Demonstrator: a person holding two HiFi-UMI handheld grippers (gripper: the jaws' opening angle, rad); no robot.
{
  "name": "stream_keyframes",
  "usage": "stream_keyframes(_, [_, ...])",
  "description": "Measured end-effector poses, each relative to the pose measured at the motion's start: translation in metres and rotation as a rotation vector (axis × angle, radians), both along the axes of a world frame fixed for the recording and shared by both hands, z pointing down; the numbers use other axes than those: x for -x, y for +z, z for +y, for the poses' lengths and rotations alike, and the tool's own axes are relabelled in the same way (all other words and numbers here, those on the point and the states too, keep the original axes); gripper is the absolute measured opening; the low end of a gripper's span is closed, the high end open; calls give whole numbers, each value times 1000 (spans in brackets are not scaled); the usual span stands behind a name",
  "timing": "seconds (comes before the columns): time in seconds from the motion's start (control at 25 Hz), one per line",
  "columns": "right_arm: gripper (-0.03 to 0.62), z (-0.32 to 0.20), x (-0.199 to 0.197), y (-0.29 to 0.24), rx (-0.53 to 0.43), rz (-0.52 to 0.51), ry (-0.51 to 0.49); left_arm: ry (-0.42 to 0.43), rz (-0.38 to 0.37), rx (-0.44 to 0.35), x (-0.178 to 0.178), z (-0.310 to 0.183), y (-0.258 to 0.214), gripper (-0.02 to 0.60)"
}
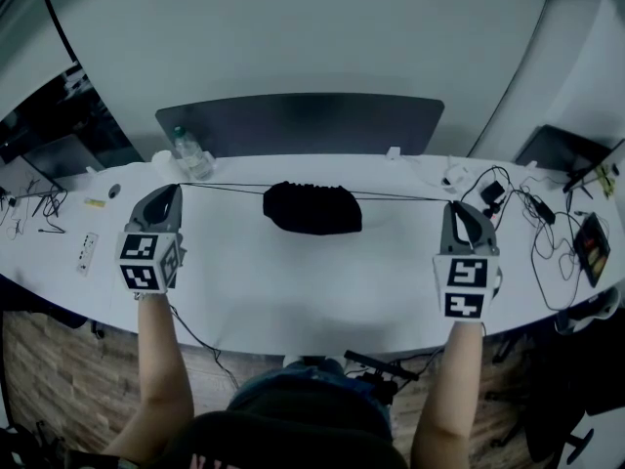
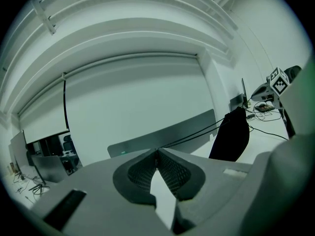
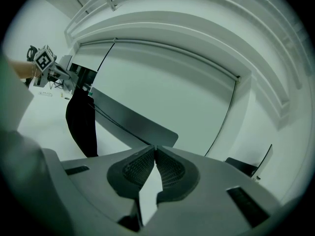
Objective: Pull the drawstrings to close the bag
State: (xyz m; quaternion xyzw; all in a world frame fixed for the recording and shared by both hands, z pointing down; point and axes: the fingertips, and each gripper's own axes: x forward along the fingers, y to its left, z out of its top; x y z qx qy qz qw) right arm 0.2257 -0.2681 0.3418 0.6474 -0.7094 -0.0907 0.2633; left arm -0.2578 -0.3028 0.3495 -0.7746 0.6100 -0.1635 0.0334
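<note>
A black drawstring bag (image 1: pixel 312 208) lies at the middle of the white table (image 1: pixel 293 291), its mouth bunched together. Two thin black drawstrings (image 1: pixel 220 187) run taut from the bag's left side into my left gripper (image 1: pixel 177 187), which is shut on them. Another pair of drawstrings (image 1: pixel 405 197) stretches right to my right gripper (image 1: pixel 452 205), likewise shut on them. In the left gripper view the cords (image 2: pixel 194 135) leave the closed jaws toward the bag (image 2: pixel 231 136). The right gripper view shows cords (image 3: pixel 115 124) leading to the bag (image 3: pixel 81 122).
A clear water bottle (image 1: pixel 192 154) stands behind my left gripper. A dark panel (image 1: pixel 298 123) stands along the table's far edge. Tangled cables (image 1: pixel 547 233) and a small device (image 1: pixel 594 242) lie at the right end. A white remote (image 1: pixel 86 252) lies at the left.
</note>
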Motion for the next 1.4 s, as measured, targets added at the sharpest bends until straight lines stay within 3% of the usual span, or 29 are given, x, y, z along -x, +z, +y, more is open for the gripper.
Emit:
stream_keyframes(0.4, [8,3,-9,-10,-25,9,20,-44,13,-23,22,2,-9,11])
stream_keyframes(1.24, [8,-4,-25,-24,-53,11,36,-69,1,-35,33,-4,-16,11])
stream_keyframes(1.4, [8,-7,-26,-24,-55,-6,51,-69,51,-37,30,-5,-18,11])
